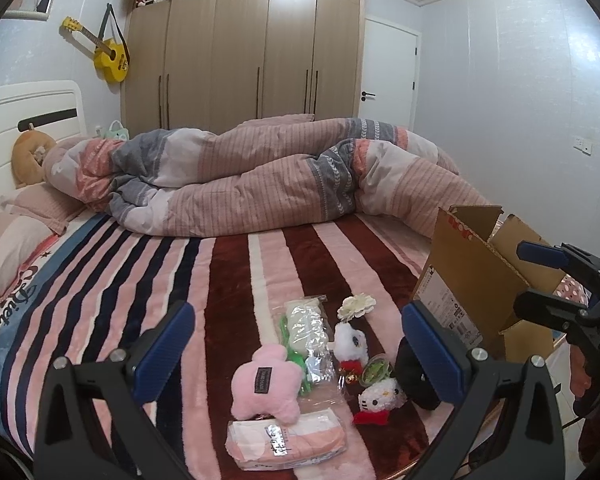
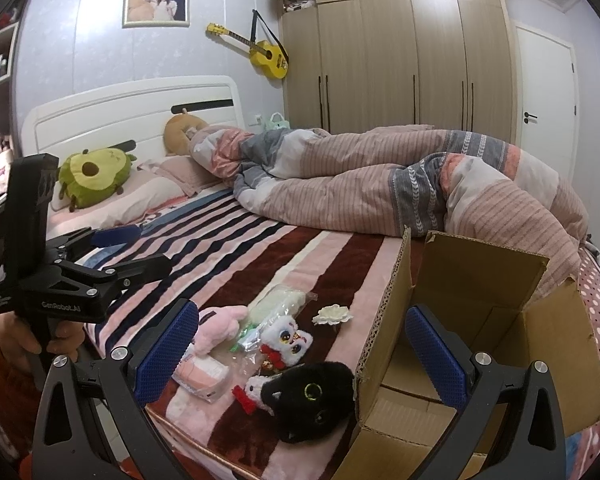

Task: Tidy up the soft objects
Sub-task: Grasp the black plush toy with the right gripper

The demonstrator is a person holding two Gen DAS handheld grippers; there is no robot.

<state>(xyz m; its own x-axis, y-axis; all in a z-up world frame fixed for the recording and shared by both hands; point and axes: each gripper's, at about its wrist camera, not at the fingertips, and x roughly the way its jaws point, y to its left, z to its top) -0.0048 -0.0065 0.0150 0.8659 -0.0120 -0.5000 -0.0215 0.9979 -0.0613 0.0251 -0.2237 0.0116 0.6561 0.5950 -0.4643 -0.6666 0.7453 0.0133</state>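
Soft items lie on the striped blanket (image 1: 236, 276) near the bed's front edge: a pink plush (image 1: 268, 384), a wrapped pink pack (image 1: 286, 444), a clear bag of white and green items (image 1: 304, 332), a white lion plush (image 1: 352, 344), a Hello Kitty plush (image 1: 380, 396), a white flower (image 1: 356, 306) and a black cat plush (image 2: 312, 396). An open cardboard box (image 2: 480, 320) stands right of them. My left gripper (image 1: 296, 348) is open above the pile. My right gripper (image 2: 300, 348) is open and empty, between the pile and the box.
A rumpled striped duvet (image 1: 260, 176) fills the far half of the bed. An avocado plush (image 2: 94, 176) and a brown plush (image 2: 184, 132) lie by the white headboard (image 2: 140, 108). A wardrobe (image 1: 240, 48), door and wall-hung yellow guitar (image 1: 108, 54) stand behind.
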